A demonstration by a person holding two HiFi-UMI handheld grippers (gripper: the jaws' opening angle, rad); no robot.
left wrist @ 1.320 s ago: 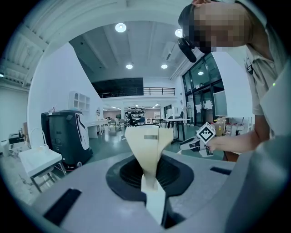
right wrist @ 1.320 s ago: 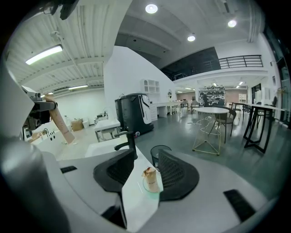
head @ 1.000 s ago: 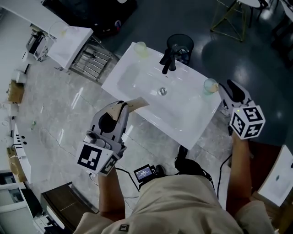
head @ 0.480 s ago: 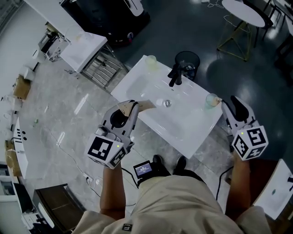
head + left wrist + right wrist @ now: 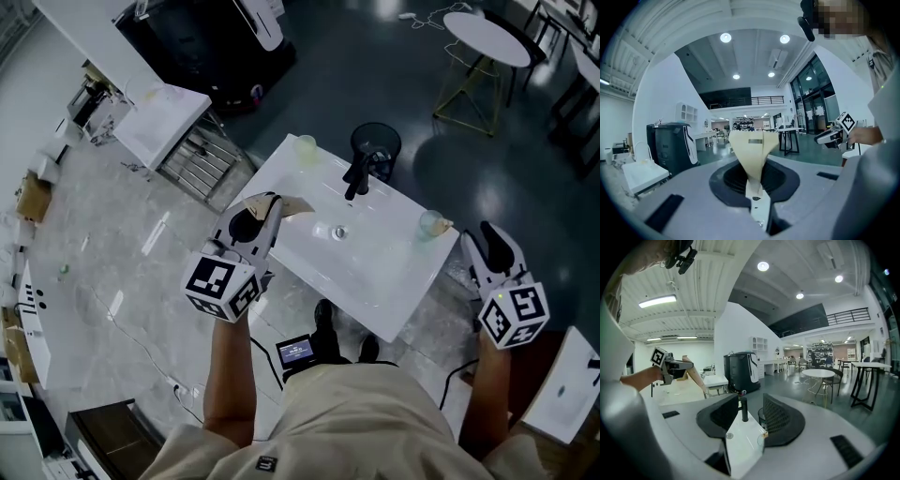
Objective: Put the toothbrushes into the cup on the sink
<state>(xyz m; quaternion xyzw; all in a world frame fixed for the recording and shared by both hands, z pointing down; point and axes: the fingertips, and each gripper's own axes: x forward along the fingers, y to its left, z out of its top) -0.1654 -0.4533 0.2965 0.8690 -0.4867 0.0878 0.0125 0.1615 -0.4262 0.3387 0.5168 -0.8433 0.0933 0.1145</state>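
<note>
Sink (image 5: 375,267) between two pairs of tongs, one gripping and one empty.
The left tongs (image 5: 265,208) were clamped shut on a beige strip (image 5: 752,150) that widened toward its far end; whether it was a toothbrush could not be told. In the head view the strip's tip overlapped the sink's left rim. The right tongs (image 5: 492,242) stood with jaws apart and nothing between them, just beside the sink's right corner. A clear cup (image 5: 431,225) stood on that corner of the sink, near the right tongs. A black tap (image 5: 356,173) rose at the sink's far edge, with a wire bin (image 5: 375,145) on the floor behind it. A second cup (image 5: 306,145) sat at the far left corner.
</note>
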